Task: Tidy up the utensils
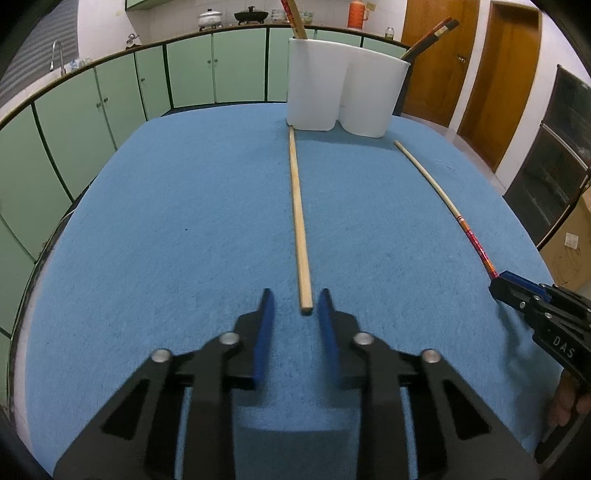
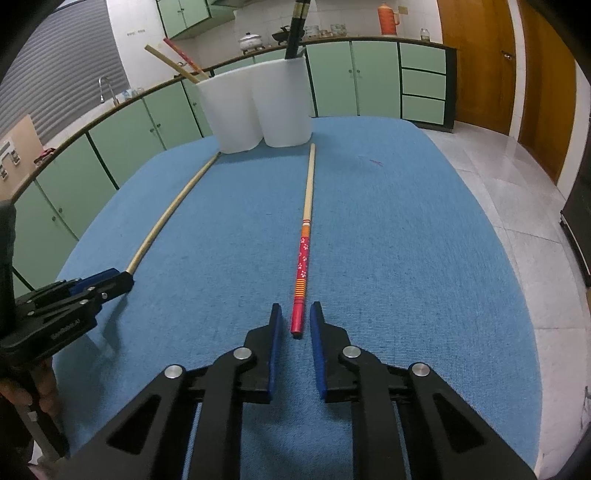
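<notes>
Our left gripper (image 1: 294,301) jaws stand open around the plain chopstick (image 1: 297,221); our right gripper (image 2: 295,314) jaws stand open around the red-patterned chopstick (image 2: 303,258). At twelve o'clock on the table (image 1: 166,221), the white holder (image 1: 343,88) touches the plain chopstick's far tip.

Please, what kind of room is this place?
Most likely a home kitchen: green cabinets under a counter, a sink tap, and cooking pots on the counter behind the blue table.

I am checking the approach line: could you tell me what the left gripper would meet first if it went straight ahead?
The near end of the plain wooden chopstick, lying just ahead between the open left gripper fingers; depth is approximate.
</notes>
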Motion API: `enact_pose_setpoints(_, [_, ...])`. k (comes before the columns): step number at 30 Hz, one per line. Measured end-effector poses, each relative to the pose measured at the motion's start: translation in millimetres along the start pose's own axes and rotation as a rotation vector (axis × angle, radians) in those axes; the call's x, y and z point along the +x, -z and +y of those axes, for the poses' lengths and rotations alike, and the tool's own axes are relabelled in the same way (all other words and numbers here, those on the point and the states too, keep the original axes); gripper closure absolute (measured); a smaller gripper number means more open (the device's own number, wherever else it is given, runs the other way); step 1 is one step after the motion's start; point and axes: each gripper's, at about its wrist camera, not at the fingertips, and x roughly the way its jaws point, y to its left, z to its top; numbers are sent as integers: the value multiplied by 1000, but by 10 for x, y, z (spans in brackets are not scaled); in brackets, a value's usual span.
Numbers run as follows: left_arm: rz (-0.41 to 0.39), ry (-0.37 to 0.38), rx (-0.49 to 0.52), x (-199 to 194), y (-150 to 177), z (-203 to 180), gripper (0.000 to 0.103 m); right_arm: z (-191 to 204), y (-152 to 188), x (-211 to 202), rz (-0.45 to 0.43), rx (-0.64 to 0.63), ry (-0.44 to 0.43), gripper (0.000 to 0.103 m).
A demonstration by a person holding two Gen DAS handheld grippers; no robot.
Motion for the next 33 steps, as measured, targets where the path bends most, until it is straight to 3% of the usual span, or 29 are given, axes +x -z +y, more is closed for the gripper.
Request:
enact_pose_setpoints(6, [5, -22, 15, 21, -16, -71, 87, 29, -8, 14, 1, -1, 12, 88])
enact_pose_setpoints(9, [5, -29, 16, 26, -21, -92, 89, 29, -3, 10, 0, 4, 24, 94])
enact_pose_setpoints(11, [5, -30, 13, 25, -19, -99, 97, 16, -1, 9, 0, 10, 23, 97])
enact_pose_setpoints(19, [17, -5, -15, -74, -45, -56, 97, 9, -30, -67, -13, 17, 25, 97])
enact_pose_setpoints(26, [-66, 3, -2, -432, -220, -39, 97, 17, -229, -479, -106, 3, 0, 97])
enact_pose_setpoints(33, [-199, -7, 20, -889, -461, -88, 97, 10, -482, -910, -207, -20, 2, 97])
